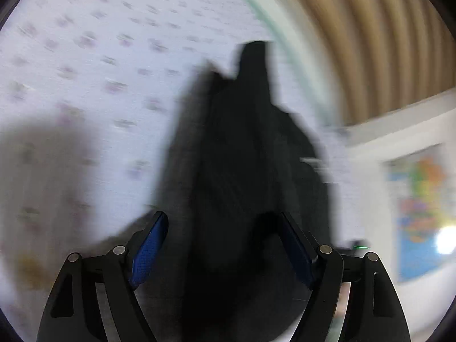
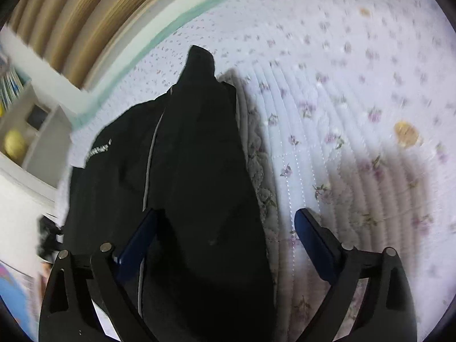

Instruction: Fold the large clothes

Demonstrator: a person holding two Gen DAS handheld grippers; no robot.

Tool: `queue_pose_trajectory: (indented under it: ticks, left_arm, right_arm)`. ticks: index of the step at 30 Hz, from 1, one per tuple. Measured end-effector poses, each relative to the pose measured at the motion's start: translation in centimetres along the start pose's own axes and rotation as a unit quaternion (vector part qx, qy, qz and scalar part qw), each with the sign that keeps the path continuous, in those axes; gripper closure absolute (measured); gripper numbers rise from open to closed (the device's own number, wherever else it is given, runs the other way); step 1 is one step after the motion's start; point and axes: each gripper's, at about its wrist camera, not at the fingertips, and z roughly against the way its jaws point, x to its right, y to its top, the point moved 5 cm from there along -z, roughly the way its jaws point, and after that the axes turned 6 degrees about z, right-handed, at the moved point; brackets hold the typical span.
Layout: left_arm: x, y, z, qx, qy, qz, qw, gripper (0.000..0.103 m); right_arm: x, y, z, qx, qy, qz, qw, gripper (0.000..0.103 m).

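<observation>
Grippers both with fingers spread apart, left gripper [image 1: 222, 245] and right gripper [image 2: 228, 245] angled down over black garment [image 2: 182, 171], bunched lengthwise on flowered quilt [image 2: 342, 71], near its left edge.

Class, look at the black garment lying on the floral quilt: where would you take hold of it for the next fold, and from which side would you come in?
Probably the narrow tip of the black garment, the end farthest from both grippers. It tapers to a thin point lying on the floral quilt, with bare quilt beside it toward the right gripper, so come in from that side. The wide end is bulkier.
</observation>
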Motion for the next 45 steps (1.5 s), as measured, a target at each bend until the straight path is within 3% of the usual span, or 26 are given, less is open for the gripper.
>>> queue_pose_trajectory:
  ticks: [1,2,3,6,8,11,14,16,19,21,23,26,31,35,41,45]
  left_arm:
    - [0.0,0.1,0.2,-0.008,-0.041,0.010,0.9991,0.023]
    - [0.1,0.2,0.3,-0.008,-0.057,0.014,0.9982,0.023]
    - [0.2,0.2,0.2,-0.006,-0.046,0.007,0.9989,0.023]
    - [-0.3,0.0,-1.6,-0.029,0.040,-0.018,0.9986,0.023]
    - [-0.1,-0.2,-2.3,-0.037,0.051,-0.029,0.9976,0.023]
    - [0.7,-0.1,-3.2,-0.051,0.034,-0.029,0.9977,0.023]
    - [1.1,0.7,-5.0,-0.066,0.044,-0.024,0.9966,0.023]
    - [1.4,1.1,-6.0,-0.070,0.054,-0.023,0.9958,0.023]
    - [1.7,0.8,-6.3,-0.064,0.073,-0.034,0.9947,0.023]
    - [2.0,0.7,-6.1,-0.050,0.085,-0.044,0.9942,0.025]
    - [2.9,0.2,-5.5,-0.026,0.101,-0.071,0.9920,0.048]
    - [6.0,-1.3,-3.6,0.012,0.103,-0.117,0.9876,0.065]
    - [12.2,-4.8,1.2,0.059,0.051,-0.174,0.9816,0.067]
    - [15.6,-8.6,5.6,0.082,0.036,-0.208,0.9740,0.068]
    - [16.7,-14.3,10.9,0.089,0.032,-0.233,0.9679,0.068]
    - [14.9,-17.9,11.6,0.085,0.065,-0.226,0.9682,0.068]
  right_arm:
    - [0.1,0.0,0.0,-0.001,0.010,-0.002,1.000,0.004]
    - [0.0,0.1,0.1,-0.007,0.035,-0.001,0.999,0.004]
    - [-0.4,0.0,0.1,-0.013,0.056,0.002,0.998,0.004]
    - [-1.6,0.0,0.1,-0.045,0.123,0.014,0.991,0.004]
    - [-1.9,0.2,-0.2,-0.055,0.108,0.028,0.992,0.004]
    - [-1.4,0.8,-2.1,-0.079,0.074,0.036,0.993,0.003]
    - [-1.8,1.5,-3.7,-0.089,0.110,0.031,0.990,0.002]
    - [-3.5,2.0,-5.1,-0.102,0.136,0.050,0.984,0.007]
    - [-5.2,2.2,-7.0,-0.117,0.128,0.075,0.982,0.009]
    - [-5.6,2.3,-6.9,-0.113,0.120,0.080,0.983,0.020]
    - [-6.0,2.3,-5.5,-0.090,0.124,0.086,0.984,0.038]
    - [-7.7,2.1,-2.9,-0.055,0.113,0.108,0.986,0.054]
    - [-12.0,1.3,2.4,-0.011,0.108,0.150,0.983,0.061]
    - [-15.6,-1.4,8.1,0.009,0.097,0.171,0.981,0.061]
    - [-19.2,-7.0,16.7,0.033,0.074,0.192,0.978,0.061]
    - [-19.3,-10.6,18.7,0.022,0.058,0.192,0.979,0.061]
